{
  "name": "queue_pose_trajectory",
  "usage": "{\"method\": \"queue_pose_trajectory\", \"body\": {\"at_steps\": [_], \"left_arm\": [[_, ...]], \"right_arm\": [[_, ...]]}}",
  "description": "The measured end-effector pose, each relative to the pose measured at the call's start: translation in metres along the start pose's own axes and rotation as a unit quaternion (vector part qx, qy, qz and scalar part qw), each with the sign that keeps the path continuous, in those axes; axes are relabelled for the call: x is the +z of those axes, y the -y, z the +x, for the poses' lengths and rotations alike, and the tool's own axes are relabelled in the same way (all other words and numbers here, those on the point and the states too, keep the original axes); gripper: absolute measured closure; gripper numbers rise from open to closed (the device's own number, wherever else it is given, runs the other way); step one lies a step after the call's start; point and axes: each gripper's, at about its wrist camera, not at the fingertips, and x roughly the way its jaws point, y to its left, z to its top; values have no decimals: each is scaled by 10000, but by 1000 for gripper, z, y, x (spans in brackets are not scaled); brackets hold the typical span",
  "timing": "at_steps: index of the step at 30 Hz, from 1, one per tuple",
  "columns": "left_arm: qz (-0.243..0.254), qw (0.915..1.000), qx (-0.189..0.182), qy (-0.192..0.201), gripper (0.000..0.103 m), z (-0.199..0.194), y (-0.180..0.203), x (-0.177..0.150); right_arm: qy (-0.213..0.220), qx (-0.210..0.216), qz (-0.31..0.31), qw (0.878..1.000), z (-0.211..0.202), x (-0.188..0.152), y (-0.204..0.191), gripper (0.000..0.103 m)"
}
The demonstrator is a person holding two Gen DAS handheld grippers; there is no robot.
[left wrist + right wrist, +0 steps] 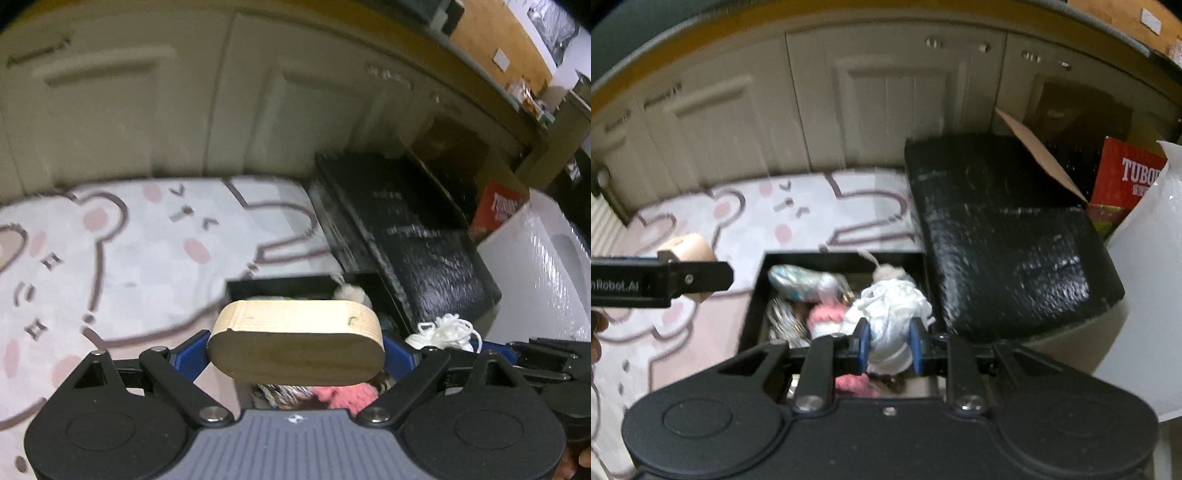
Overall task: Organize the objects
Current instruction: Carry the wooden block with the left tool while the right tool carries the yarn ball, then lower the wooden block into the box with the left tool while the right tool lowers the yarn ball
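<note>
the left gripper (295, 350) is clamping a pale, oval wooden block (295, 341) in wide jaws. the right gripper (889, 345) is pinching a white yarn bundle (890, 314) in narrow jaws.

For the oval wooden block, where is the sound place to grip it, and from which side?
Across its long axis, one pad on each rounded end, approaching from its broad flat face, as the left gripper holds the wooden block now: the ends sit squarely between the widely spread fingers.
</note>
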Motion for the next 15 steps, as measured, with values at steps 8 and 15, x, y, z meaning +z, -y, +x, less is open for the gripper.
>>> {"method": "queue_pose_trajectory", "body": {"at_steps": [8,15], "left_arm": [[950,9929,146,-706,10,40,19,-8],[1428,9841,354,-997,10,62,23,-13]], "right_arm": [[-298,20,-248,9992,13,-6,6,79],[-522,-11,-608,9968,24,-9,0,79]]}}
